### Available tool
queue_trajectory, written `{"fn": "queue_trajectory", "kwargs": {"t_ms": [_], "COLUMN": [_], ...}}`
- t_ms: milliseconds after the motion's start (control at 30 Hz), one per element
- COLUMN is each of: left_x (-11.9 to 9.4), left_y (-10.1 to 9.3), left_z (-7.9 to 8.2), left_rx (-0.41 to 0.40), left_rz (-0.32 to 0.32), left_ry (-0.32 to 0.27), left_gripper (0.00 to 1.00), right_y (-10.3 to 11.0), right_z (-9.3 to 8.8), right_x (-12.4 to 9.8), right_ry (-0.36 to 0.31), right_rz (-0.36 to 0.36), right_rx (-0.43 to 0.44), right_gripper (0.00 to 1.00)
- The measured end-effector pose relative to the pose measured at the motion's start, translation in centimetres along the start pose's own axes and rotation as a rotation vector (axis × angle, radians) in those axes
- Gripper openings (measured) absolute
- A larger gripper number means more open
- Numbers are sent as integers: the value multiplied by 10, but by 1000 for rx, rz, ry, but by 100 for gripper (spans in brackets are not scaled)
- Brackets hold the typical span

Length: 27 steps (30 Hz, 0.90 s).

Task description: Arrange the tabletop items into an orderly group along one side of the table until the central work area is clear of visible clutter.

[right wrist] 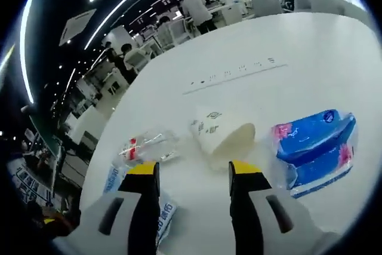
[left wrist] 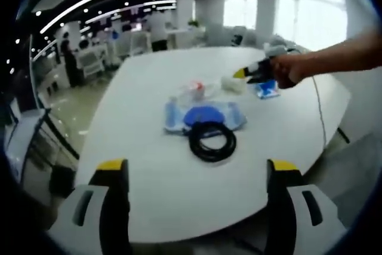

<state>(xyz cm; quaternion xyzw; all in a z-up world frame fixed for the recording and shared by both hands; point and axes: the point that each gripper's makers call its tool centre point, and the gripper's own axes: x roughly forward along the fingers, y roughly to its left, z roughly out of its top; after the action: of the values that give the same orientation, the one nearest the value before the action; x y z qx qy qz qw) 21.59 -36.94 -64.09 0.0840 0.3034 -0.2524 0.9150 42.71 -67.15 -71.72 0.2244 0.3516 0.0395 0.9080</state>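
Between the right gripper (right wrist: 192,174)'s parted yellow-tipped jaws lies a tipped paper cup (right wrist: 222,137) on the smooth white table (right wrist: 298,52), ungripped; a glossy blue tissue pack (right wrist: 316,147) sits nearby. Nearer the left gripper (left wrist: 197,174), jaws wide apart, a black coiled cable (left wrist: 212,141) touches crinkled blue plastic packaging (left wrist: 203,114).

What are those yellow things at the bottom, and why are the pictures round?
A person holds a grabbing tool in each hand. Each tool carries a fisheye camera, so each picture is round. The yellow-tipped prongs are the tools' jaws. In the left gripper view, the left tool is open over a white table with a black coiled cable and a blue plastic pack. The right tool reaches toward a white paper cup lying on its side, beside a blue tissue pack and a clear crumpled wrapper. Nothing is held.
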Motion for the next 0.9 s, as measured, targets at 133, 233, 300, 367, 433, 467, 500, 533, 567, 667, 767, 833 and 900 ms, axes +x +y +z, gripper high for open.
{"fn": "queue_trajectory", "kwargs": {"t_ms": [133,233,300,367,433,467,500,533,567,667,767,833,900], "left_x": [0,0,0,1,1,1,1,1,1,1,2,3,3], "left_y": [-3,-5,-5,-6,-7,-6,-6,-6,-5,-3,-2,-3,-4], "left_z": [1,2,2,0,0,0,0,0,0,-1,-1,-2,-2], "left_rx": [7,3,5,10,10,11,11,10,8,8,4,7,9], "left_rz": [-11,-22,-24,-27,-30,-30,-28,-27,-26,-19,-18,-19,-25], "left_ry": [-1,-6,-6,2,4,3,2,2,3,9,8,12,12], "left_gripper": [93,94,94,94,94,94,94,94,94,94,94,93,93], "right_y": [-11,-13,-12,-10,-12,-15,-17,-18,-15,-9,-8,-6,-1], "right_z": [-1,2,5,6,7,7,8,9,11,14,17,17,18], "right_x": [12,15,18,21,25,26,25,25,24,20,18,14,9], "right_ry": [6,-9,-18,-18,-12,-14,-22,-27,-34,-40,-42,-40,-41], "right_rz": [-29,-36,-31,-31,-35,-48,-61,-60,-54,-39,-32,-32,-24], "right_rx": [30,70,73,56,61,71,84,95,111,97,69,49,32], "right_gripper": [44,42,39,36,30,28,24,20,15,1,1,0,0]}}
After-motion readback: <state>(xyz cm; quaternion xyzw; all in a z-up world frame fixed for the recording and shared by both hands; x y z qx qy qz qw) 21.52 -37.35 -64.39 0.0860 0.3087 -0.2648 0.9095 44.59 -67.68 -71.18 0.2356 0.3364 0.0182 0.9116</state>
